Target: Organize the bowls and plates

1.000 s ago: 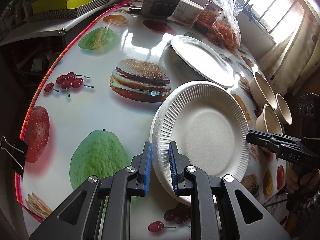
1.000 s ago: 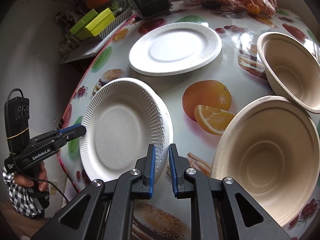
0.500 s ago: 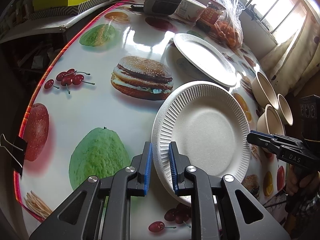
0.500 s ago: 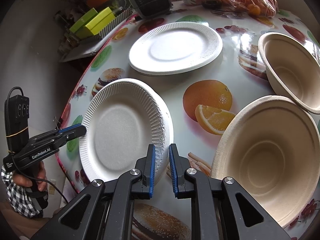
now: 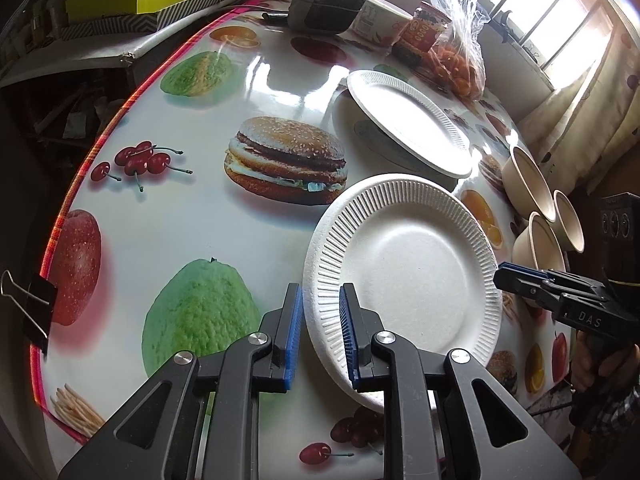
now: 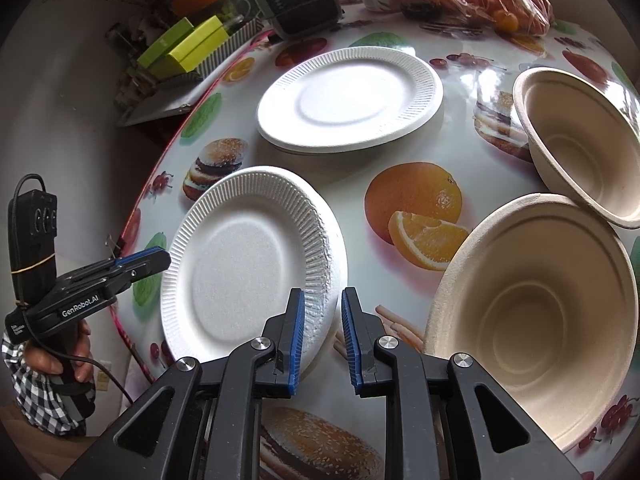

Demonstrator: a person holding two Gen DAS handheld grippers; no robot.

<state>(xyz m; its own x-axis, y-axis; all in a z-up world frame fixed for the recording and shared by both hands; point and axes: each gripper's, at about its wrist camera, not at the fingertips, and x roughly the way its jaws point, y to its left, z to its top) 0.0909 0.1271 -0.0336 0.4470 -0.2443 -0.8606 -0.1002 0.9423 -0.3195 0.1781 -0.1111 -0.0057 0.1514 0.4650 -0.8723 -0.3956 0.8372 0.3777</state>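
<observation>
Your right gripper (image 6: 320, 336) is opening its jaws, with the ribbed edge of the near paper plate (image 6: 240, 264) between the blue pads; the plate sits tilted on the tabletop (image 6: 360, 176). Your left gripper (image 6: 160, 258) hovers at that plate's far-left rim. Ahead lies a second paper plate (image 6: 348, 100). Right of your gripper sit two tan bowls, one near (image 6: 532, 312), one beyond (image 6: 580, 148).

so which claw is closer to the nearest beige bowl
right. right claw is on the plate's rim beside the bowl; left claw is across the plate on its far rim. both claws' jaws are opening, rim between them
</observation>
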